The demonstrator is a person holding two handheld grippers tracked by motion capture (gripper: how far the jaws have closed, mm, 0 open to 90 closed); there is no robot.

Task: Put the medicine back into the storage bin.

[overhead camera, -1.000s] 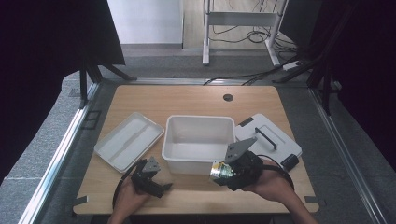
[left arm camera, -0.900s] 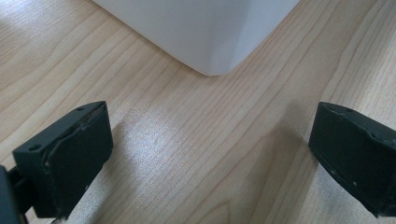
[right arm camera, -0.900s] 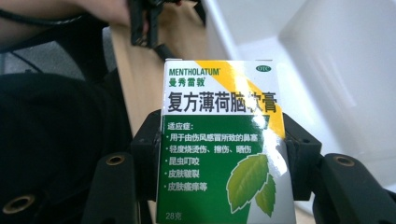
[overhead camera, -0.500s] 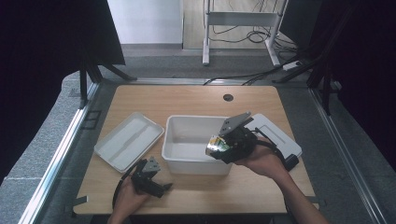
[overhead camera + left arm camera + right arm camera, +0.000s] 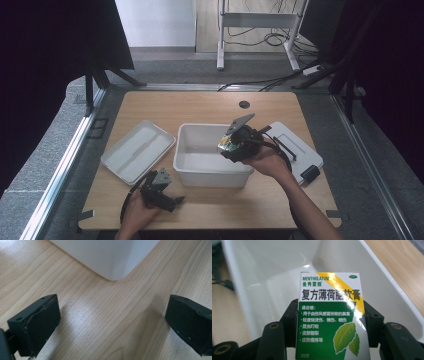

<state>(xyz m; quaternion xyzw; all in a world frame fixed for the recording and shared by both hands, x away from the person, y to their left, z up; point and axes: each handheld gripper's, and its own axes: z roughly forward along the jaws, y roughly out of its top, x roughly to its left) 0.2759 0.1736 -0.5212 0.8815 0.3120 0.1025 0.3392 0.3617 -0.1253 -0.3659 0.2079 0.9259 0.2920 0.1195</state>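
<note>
Between the two black jaws of the right gripper sits one small carton, clamped by its two side faces with its printed front face turned to the right gripper view; seen from the high view, this gripper hangs over the right half of the white bin, carton at its tip. Step in hand, as judged: placing the carton into the bin. Recommended handling: lower until the carton is well below the rim and clear of the near wall, bring it close to the bin floor, then part the jaws evenly so it settles flat instead of tipping; draw straight up afterwards. Legible print on the carton: "MENTHOLATUM" in green capitals, a small "OTC" oval at the top right corner, a large line of Chinese characters across a yellow diagonal band, a short list of white Chinese lines on green, two leaf motifs, and "28" with a Chinese unit at the foot. Left gripper: jaws spread wide with nothing between them, resting low on the wooden table just before a corner of the bin. White lid: lying on the table left of the bin.
</note>
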